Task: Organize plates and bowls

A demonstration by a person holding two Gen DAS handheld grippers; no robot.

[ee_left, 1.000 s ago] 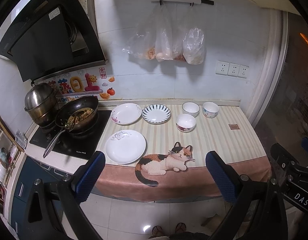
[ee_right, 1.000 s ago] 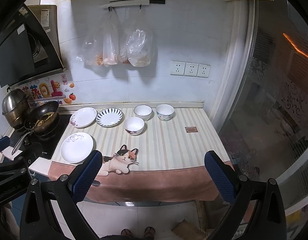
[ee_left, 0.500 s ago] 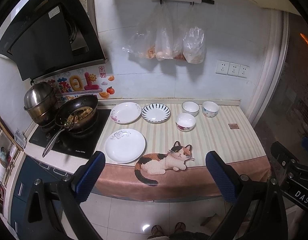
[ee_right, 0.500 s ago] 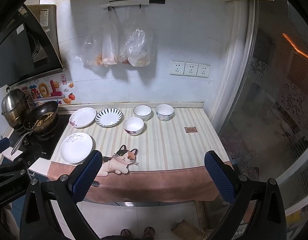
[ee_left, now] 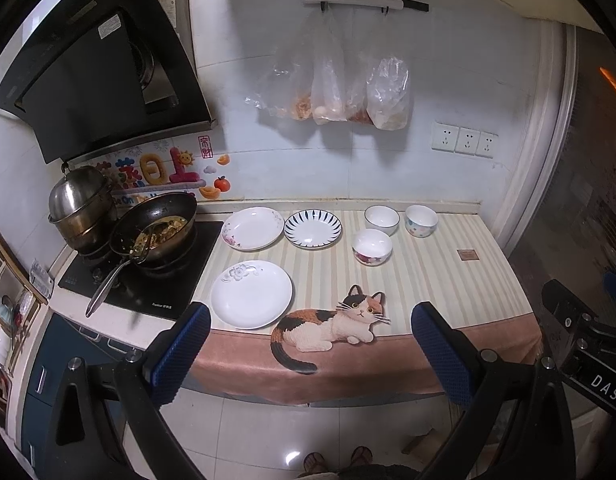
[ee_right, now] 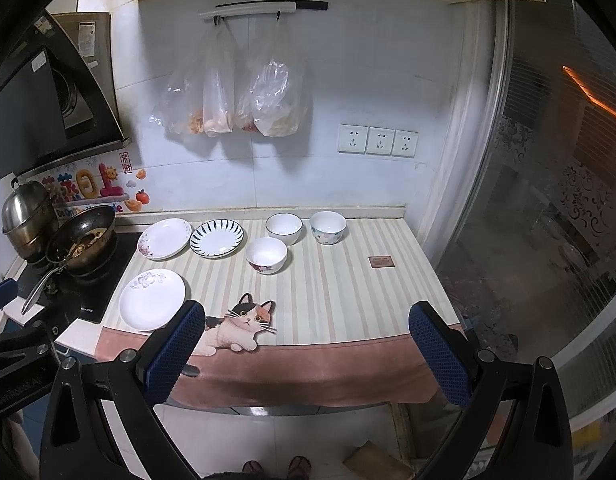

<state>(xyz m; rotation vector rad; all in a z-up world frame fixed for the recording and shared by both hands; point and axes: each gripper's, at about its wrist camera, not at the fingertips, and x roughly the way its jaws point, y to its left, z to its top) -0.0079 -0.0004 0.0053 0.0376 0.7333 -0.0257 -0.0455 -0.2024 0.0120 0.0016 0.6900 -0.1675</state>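
Three plates lie on the striped counter cloth: a white plate (ee_left: 251, 294) (ee_right: 152, 299) near the front, a flowered plate (ee_left: 253, 227) (ee_right: 164, 238) and a blue-striped plate (ee_left: 313, 229) (ee_right: 216, 238) behind it. Three bowls stand to their right: a flowered bowl (ee_left: 371, 246) (ee_right: 266, 255), a white bowl (ee_left: 381, 220) (ee_right: 284, 229) and a patterned bowl (ee_left: 421, 220) (ee_right: 328, 227). My left gripper (ee_left: 312, 346) and right gripper (ee_right: 308, 344) hang open in front of the counter, well short of the dishes, holding nothing.
A wok (ee_left: 158, 229) with food and a steel pot (ee_left: 81, 206) sit on the cooktop (ee_left: 148, 276) at the left. Plastic bags (ee_left: 336, 88) hang on the wall. A small brown square (ee_left: 467, 255) lies at the counter's right. A glass door (ee_right: 548, 220) borders the right side.
Both views have crept slightly; the dishes stand where they were and both grippers remain open.
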